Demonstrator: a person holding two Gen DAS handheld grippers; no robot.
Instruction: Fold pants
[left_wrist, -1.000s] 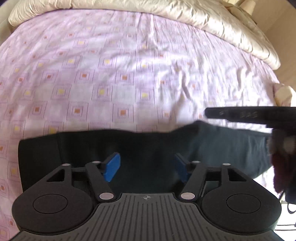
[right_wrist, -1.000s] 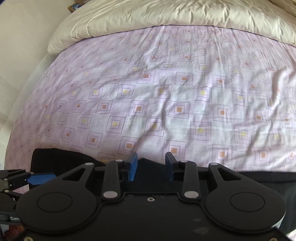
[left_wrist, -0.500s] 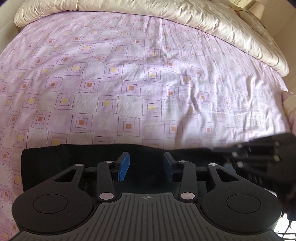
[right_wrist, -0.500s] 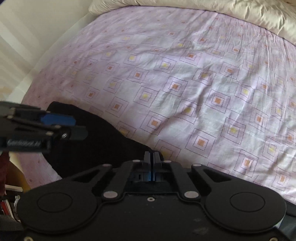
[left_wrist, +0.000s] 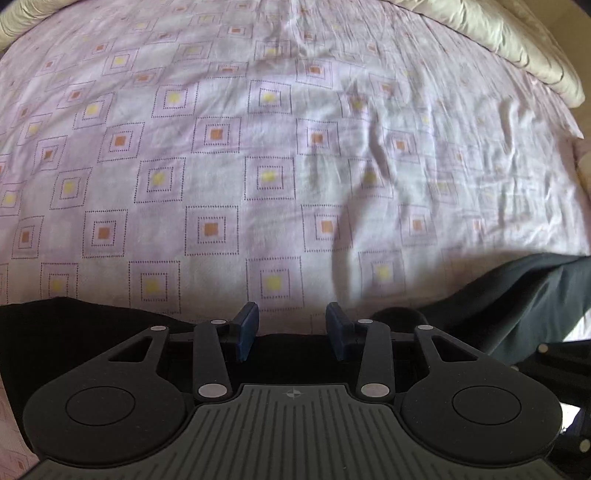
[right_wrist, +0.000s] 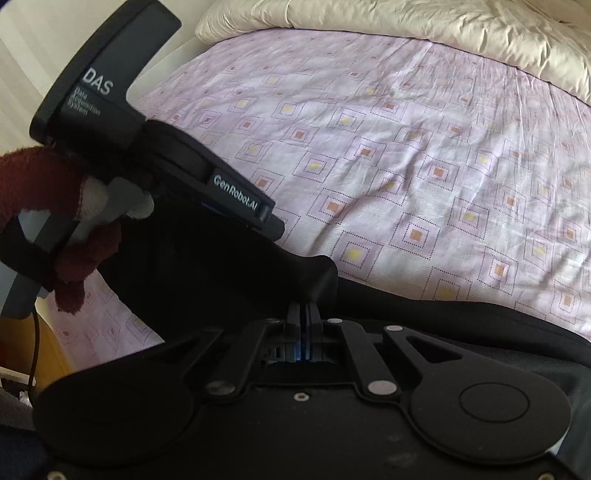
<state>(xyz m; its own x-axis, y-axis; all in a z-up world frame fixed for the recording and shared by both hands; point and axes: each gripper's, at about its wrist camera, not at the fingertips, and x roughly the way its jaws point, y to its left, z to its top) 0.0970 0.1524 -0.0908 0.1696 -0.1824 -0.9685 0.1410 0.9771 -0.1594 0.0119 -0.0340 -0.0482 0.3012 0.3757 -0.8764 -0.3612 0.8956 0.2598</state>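
the right gripper (right_wrist: 303, 314), low centre of its view, is clamped tight on a raised fold of the pants (right_wrist: 258, 266). the left gripper (left_wrist: 291, 326) has just been closing and stands part open over the pants' edge (left_wrist: 74, 332) on the sheet (left_wrist: 221, 166); whether it pinches cloth i cannot tell.

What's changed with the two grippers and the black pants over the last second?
The right gripper closed from open and is now shut on a fold of the black pants, pulling it up off the bedsheet towards the left gripper. The left gripper's jaws narrowed early on, then held part open over the pants' edge. The sheet and the cream duvet stayed put.
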